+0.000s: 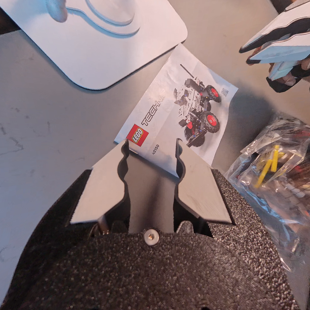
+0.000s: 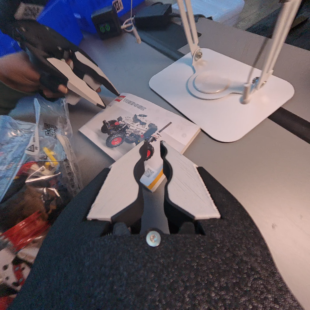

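An instruction booklet [image 1: 176,109] with a picture of a white toy truck with red wheel hubs lies flat on the grey table. My left gripper [image 1: 152,140] is open and empty, its tips at the booklet's corner with the red logo. My right gripper [image 2: 152,144] is open with a narrow gap and holds nothing. It hovers over the opposite corner of the booklet [image 2: 134,120]. The left gripper [image 2: 109,100] also shows in the right wrist view, and the right gripper [image 1: 244,56] shows in the left wrist view at the top right.
A clear plastic bag of small building parts [image 1: 271,167] lies beside the booklet and also shows in the right wrist view [image 2: 42,159]. A white lamp base [image 2: 226,100] with its arm stands behind the booklet. A black box [image 2: 105,25] and a blue bin [image 2: 63,21] sit at the back. One gripper's finger ends stand about 15 centimetres off the other's.
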The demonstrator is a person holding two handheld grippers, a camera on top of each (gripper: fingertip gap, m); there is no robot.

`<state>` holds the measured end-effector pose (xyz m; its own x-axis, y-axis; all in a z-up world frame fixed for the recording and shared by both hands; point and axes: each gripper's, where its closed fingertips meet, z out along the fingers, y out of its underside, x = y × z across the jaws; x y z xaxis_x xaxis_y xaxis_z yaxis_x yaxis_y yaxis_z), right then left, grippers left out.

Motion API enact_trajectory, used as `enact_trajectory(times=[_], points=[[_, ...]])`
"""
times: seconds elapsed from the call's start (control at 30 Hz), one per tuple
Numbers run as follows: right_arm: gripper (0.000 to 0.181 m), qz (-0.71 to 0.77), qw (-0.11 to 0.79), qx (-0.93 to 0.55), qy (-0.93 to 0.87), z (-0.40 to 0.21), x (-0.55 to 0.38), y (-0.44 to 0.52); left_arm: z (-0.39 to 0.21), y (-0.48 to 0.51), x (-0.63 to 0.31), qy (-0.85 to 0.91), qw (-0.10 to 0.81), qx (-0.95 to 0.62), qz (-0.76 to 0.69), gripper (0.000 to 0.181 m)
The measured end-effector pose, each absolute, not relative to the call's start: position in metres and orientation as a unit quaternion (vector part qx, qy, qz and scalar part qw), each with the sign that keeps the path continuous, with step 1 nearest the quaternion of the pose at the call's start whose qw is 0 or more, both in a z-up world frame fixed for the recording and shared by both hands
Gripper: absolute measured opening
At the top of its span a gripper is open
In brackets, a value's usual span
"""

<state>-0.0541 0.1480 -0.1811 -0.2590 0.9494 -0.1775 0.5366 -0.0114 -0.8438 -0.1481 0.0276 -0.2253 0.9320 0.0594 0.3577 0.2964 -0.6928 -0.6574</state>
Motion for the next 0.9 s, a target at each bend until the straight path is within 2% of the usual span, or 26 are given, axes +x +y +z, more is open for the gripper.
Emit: enact_trajectory(times=[0.17, 0.6, 0.83, 0.9], points=[[0.001, 0.247, 0.289, -0.506, -0.774, -0.237, -0.061, 0.153, -0.237, 0.027, -0.152, -0.008, 0.360, -0.933, -0.025, 0.046], [0.000, 0.269, 0.275, -0.476, -0.791, -0.238, -0.015, 0.150, -0.239, 0.032, -0.157, 0.051, 0.388, -0.920, -0.004, 0.051], [0.000, 0.275, 0.277, -0.477, -0.788, -0.237, -0.015, 0.150, -0.238, 0.033, -0.160, 0.035, 0.401, -0.915, 0.016, 0.051], [0.001, 0.274, 0.283, -0.475, -0.787, -0.237, -0.017, 0.150, -0.235, 0.033, -0.166, 0.038, 0.407, -0.911, 0.051, 0.046]])
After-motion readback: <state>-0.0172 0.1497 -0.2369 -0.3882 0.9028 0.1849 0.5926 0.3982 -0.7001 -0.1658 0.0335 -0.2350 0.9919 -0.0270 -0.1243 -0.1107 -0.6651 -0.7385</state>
